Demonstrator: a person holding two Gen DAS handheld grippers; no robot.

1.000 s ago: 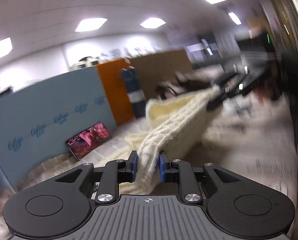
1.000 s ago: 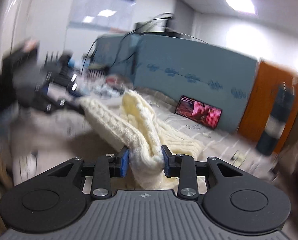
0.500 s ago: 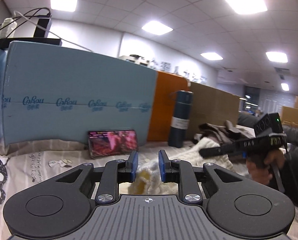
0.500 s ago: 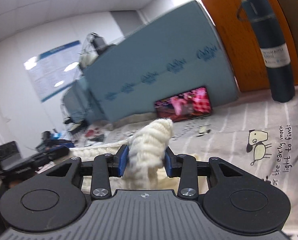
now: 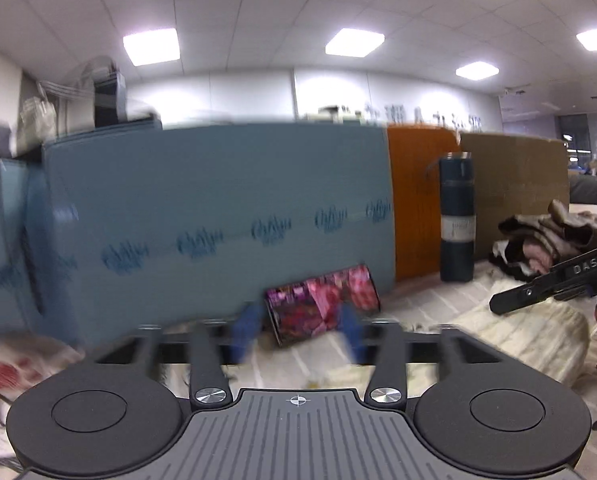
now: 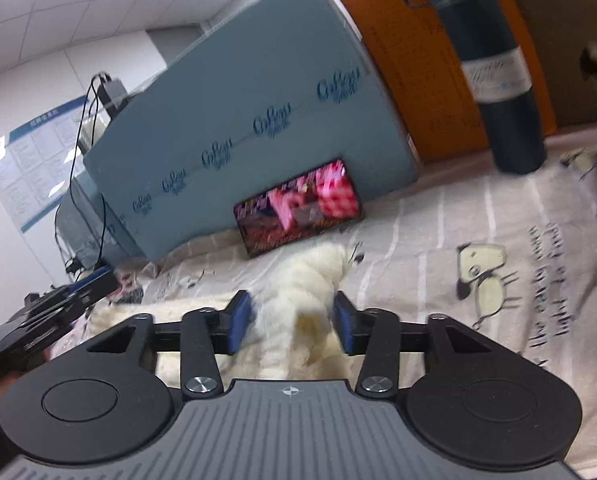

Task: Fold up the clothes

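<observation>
Our left gripper (image 5: 298, 334) had just been opening; its jaws stood wide apart with nothing between them, only the printed sheet (image 5: 298, 360) below. Our right gripper (image 6: 294, 326) had also just been opening, and the cream knitted sweater (image 6: 298, 304) still bunched up between its blue pads (image 6: 238, 322); they looked clear of the knit, though blur made this hard to judge. The rest of the sweater lay on the sheet, spreading toward our left gripper in the right wrist view. Behind it a phone (image 6: 298, 208) leaned against a blue foam board (image 6: 238, 120), with a dark flask (image 6: 494, 68) standing upright before an orange panel (image 6: 410, 52)
</observation>
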